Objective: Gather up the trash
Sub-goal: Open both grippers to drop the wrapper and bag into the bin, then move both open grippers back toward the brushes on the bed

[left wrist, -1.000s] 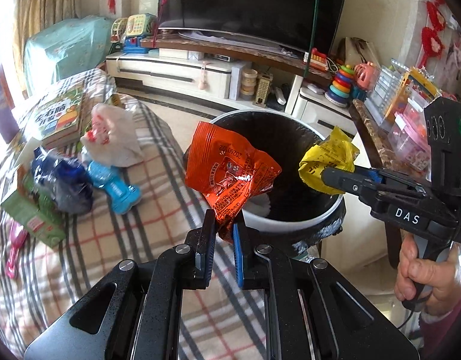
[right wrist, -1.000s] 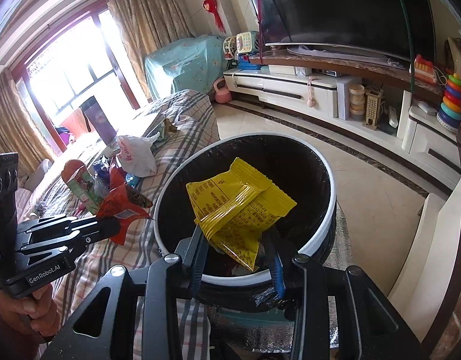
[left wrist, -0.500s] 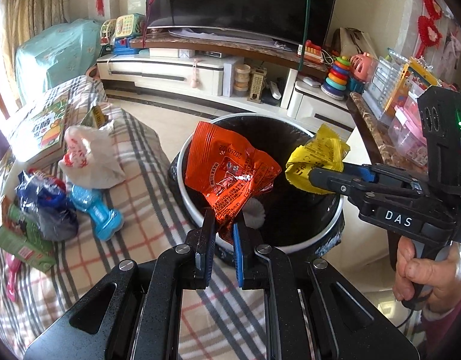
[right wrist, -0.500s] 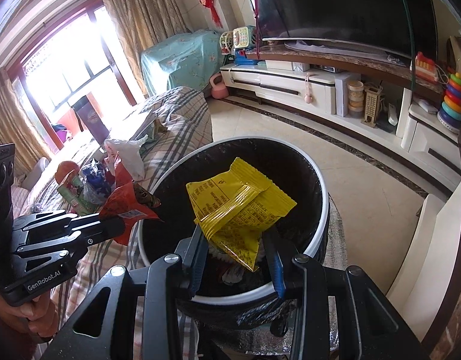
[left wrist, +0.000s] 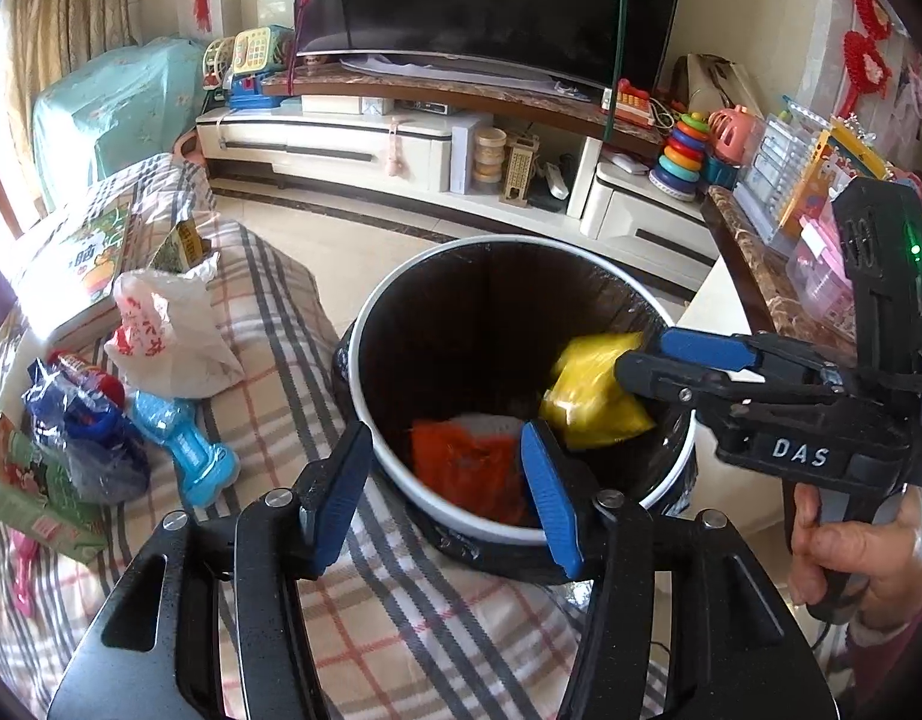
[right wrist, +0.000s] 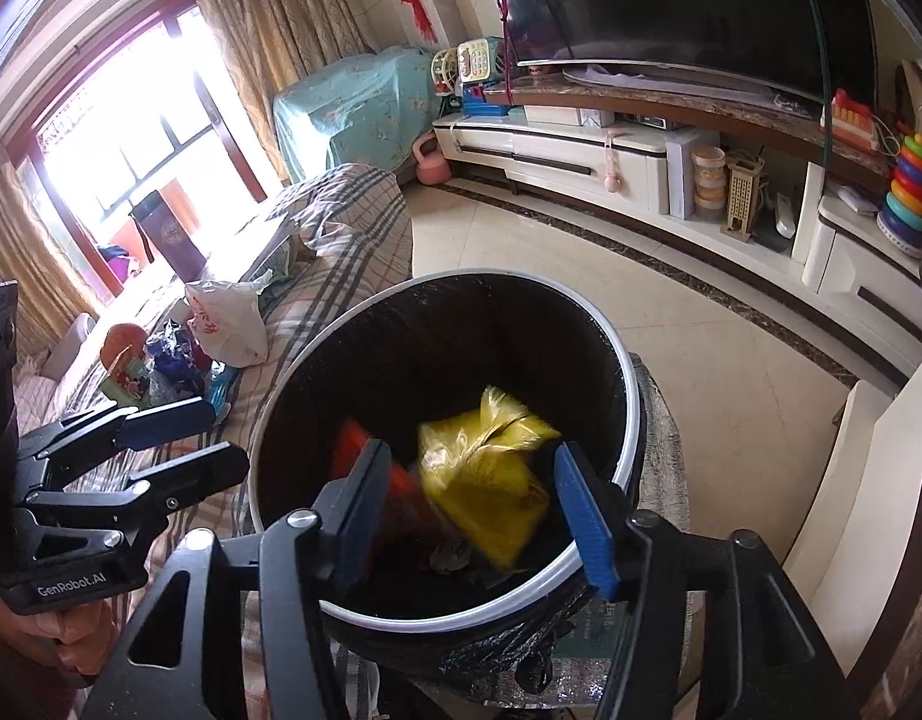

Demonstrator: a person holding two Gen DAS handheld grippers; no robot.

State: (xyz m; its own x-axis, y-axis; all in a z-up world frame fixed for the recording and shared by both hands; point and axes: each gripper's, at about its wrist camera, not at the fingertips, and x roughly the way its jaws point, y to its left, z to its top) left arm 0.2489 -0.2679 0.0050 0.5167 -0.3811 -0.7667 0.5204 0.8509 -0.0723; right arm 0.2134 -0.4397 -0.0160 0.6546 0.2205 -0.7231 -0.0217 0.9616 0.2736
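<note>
My left claw [left wrist: 446, 495] had just sprung apart over the white rim of the bin [left wrist: 365, 330], the orange wrapper [left wrist: 467, 471] loose inside; my right claw [right wrist: 473, 519] likewise released, the yellow wrapper [right wrist: 485, 492] blurred within the bin's open mouth.

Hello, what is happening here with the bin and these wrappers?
A person is collecting trash with two hand-held grippers. The left hand-held gripper and the right hand-held gripper have just been opening over the trash bin; nothing is between their jaws. The orange wrapper and the yellow wrapper are inside the bin, blurred. More litter lies on the plaid cover.
</note>
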